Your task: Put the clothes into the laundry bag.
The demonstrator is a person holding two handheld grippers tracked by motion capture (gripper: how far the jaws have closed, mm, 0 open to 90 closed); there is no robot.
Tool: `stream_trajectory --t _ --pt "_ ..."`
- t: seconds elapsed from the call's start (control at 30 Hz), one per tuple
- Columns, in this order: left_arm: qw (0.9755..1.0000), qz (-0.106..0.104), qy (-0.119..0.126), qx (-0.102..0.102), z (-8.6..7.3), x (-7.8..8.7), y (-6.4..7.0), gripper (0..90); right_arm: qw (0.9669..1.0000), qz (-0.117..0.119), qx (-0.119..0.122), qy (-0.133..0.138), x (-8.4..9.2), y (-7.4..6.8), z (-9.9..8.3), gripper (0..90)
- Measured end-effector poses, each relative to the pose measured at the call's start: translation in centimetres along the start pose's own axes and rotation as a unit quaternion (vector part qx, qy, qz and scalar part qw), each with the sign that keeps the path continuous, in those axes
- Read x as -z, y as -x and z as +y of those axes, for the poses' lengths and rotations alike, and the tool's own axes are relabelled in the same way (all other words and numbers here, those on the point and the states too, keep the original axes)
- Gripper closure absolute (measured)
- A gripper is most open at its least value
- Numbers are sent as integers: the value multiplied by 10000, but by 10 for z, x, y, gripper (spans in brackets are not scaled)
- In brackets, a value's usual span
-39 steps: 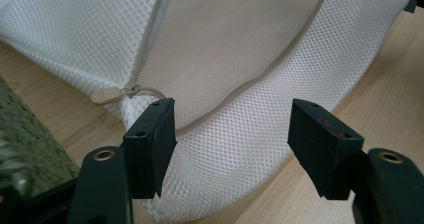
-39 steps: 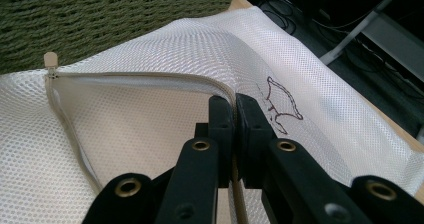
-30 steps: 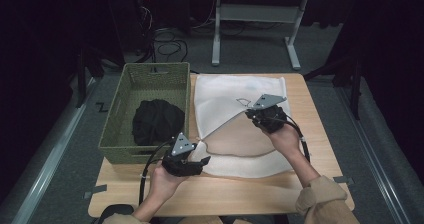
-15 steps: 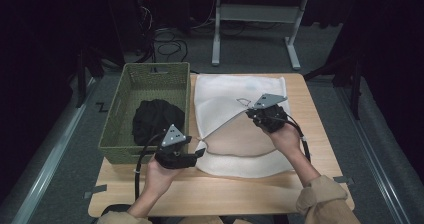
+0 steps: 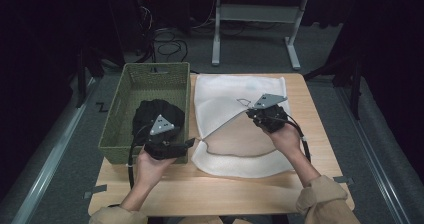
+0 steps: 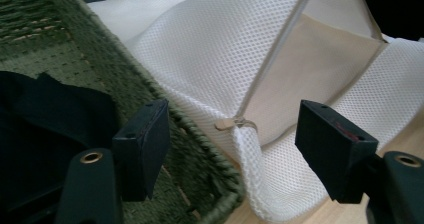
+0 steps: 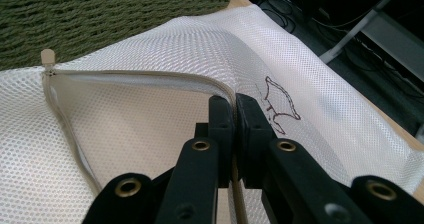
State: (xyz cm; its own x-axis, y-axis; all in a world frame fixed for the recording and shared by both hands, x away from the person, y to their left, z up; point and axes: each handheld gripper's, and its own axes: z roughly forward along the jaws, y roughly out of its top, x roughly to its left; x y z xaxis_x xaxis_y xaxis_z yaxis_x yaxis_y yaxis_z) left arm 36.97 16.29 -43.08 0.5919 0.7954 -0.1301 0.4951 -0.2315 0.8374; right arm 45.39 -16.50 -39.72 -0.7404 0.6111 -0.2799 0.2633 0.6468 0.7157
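Note:
A white mesh laundry bag point(image 5: 235, 91) lies on the wooden table point(image 5: 200, 184), its zipped mouth pulled open. My right gripper point(image 5: 250, 113) is shut on the upper edge of that mouth point(image 7: 235, 101) and holds it raised. My left gripper point(image 5: 190, 143) hovers at the near right corner of the green woven basket point(image 5: 150, 69). Its jaws have just been opening and stand wide point(image 6: 232, 116), gripping nothing. Beyond them lie the basket rim point(image 6: 200, 149) and the bag's zipper pull point(image 6: 227, 124). A black garment point(image 5: 150, 111) lies in the basket.
The basket takes up the table's left side, close against the bag. Bare wood runs along the table's near edge. Beyond the table stand a desk frame point(image 5: 250, 34) and cables point(image 5: 170, 44) on a dark floor.
My left gripper has moved left and up, off the bag's near left edge to the basket's corner. The right gripper and the bag edge it holds have stayed put.

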Motion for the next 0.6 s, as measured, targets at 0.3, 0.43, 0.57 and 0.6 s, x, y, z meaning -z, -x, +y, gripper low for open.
stream_trajectory --t 0.3,0.43,0.57,0.6 --pt "9995 299 -99 1 10 3 -13 268 10000 6 -21 -14 0 2 0 872" --pt "9993 328 -193 40 14 4 -20 248 10000 -5 -37 -14 0 1 -1 872" --pt "9991 349 -203 98 15 4 -25 244 10000 -15 -31 -14 0 1 -1 872" --pt "9990 369 -222 121 16 5 -28 239 10000 -13 -29 16 0 1 -1 872"
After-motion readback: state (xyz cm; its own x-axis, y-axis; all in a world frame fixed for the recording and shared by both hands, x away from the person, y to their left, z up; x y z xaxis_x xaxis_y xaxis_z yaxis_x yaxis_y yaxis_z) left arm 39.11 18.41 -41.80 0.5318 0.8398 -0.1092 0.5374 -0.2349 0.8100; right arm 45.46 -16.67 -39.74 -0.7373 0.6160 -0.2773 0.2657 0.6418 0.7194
